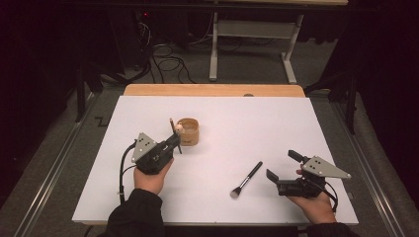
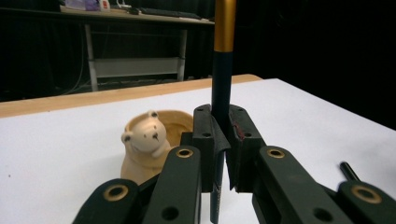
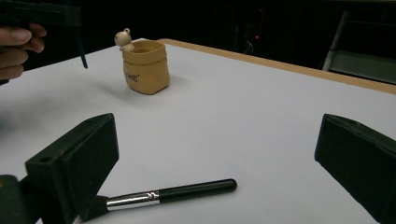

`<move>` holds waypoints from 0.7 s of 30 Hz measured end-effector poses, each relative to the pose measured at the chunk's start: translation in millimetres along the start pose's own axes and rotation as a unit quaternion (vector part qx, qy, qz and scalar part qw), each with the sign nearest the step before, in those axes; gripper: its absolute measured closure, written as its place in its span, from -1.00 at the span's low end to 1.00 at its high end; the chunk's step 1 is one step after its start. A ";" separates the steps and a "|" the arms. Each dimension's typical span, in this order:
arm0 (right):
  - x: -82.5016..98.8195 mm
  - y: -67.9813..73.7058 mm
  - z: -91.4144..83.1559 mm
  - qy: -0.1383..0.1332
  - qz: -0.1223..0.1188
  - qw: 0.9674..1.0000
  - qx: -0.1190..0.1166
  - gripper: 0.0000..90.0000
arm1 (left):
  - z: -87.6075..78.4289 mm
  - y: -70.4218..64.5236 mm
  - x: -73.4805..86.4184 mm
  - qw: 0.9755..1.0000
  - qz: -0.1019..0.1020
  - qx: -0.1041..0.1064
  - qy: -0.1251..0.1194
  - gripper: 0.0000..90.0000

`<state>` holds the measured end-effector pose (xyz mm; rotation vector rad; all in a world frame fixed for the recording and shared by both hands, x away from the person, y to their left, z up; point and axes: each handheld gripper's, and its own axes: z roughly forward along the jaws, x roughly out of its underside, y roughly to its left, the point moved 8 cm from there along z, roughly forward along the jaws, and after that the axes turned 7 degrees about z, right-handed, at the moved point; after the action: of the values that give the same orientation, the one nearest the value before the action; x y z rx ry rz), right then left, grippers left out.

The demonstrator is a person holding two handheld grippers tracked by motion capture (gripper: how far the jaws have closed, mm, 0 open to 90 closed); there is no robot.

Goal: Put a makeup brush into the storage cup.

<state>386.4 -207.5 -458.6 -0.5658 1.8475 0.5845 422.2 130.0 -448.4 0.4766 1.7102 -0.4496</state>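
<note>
The left gripper point(image 2: 222, 154) has its jaws clamped tight on a slim dark-blue brush handle with a gold band point(image 2: 221, 84), held upright just beside the tan pot with a little bear on its rim point(image 2: 148, 140). In the high view the handle stands at the pot's near-left edge, over the bear rather than over the opening.

The right gripper point(image 3: 215, 154) rests wide open with nothing between its jaws; a black makeup brush with a silver ferrule point(image 3: 168, 195) lies flat on the white table point(image 1: 257, 123) just ahead of it, well apart from the pot.

The risk, as I judge it, lies in the drop: if the held brush comes down where it stands, its lower end could catch the bear or the rim and tip the light pot. A release while the handle tilts could let it fall outside.
</note>
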 end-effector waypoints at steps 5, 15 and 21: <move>0.1 -1.4 -0.8 -0.001 0.004 1.000 0.001 -0.99 | 8.9 2.9 -15.0 1.000 -0.001 -0.004 -0.004 0.85; 0.9 1.6 0.4 0.001 0.003 1.000 -0.003 -0.99 | 26.2 11.2 -34.4 1.000 -0.002 -0.017 -0.007 0.85; 1.3 1.1 0.7 0.003 0.005 1.000 -0.003 -0.99 | 35.3 21.9 -38.5 1.000 -0.009 -0.024 -0.003 0.85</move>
<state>385.8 -206.4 -459.9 -0.5632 1.8553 0.5946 469.8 126.7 -417.8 0.4244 1.7173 -0.4211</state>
